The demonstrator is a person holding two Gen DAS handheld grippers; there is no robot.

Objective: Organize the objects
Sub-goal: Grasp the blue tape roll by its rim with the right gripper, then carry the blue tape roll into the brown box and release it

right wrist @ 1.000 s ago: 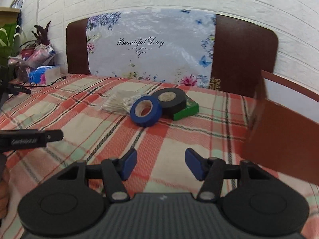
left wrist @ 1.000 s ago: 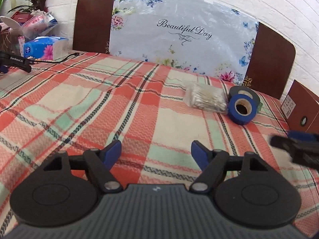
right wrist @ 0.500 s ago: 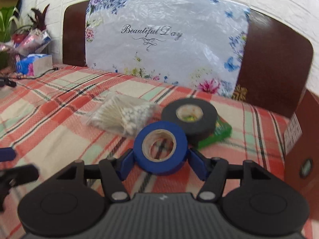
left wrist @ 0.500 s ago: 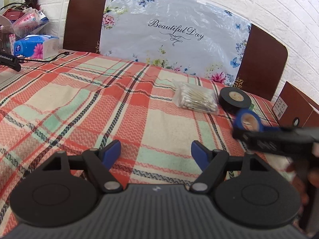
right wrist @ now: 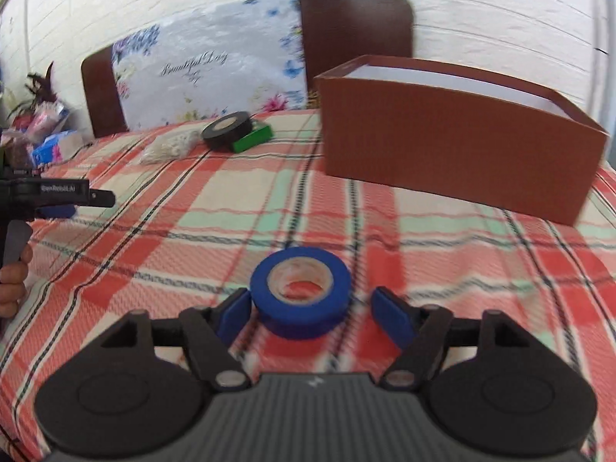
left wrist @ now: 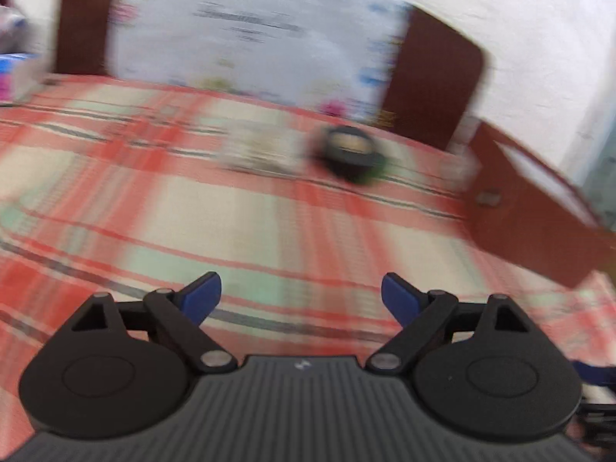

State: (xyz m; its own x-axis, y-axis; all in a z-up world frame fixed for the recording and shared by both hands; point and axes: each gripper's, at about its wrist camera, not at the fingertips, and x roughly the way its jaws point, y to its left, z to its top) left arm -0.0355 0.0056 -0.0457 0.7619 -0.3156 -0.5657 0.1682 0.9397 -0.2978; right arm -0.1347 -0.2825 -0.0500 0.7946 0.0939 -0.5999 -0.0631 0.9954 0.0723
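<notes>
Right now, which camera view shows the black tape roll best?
The right wrist view: the black tape roll appears fairly sharp there, lying on a green box beside the bag of cotton swabs. The left wrist view shows it only as a dark, motion-blurred ring.

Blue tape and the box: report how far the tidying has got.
Done: nothing shows inside the brown box, though its floor is hidden. In hand: the blue tape sits unclamped between the right gripper's open fingers. Left: black tape, green item, swab bag. The left gripper is open.
</notes>
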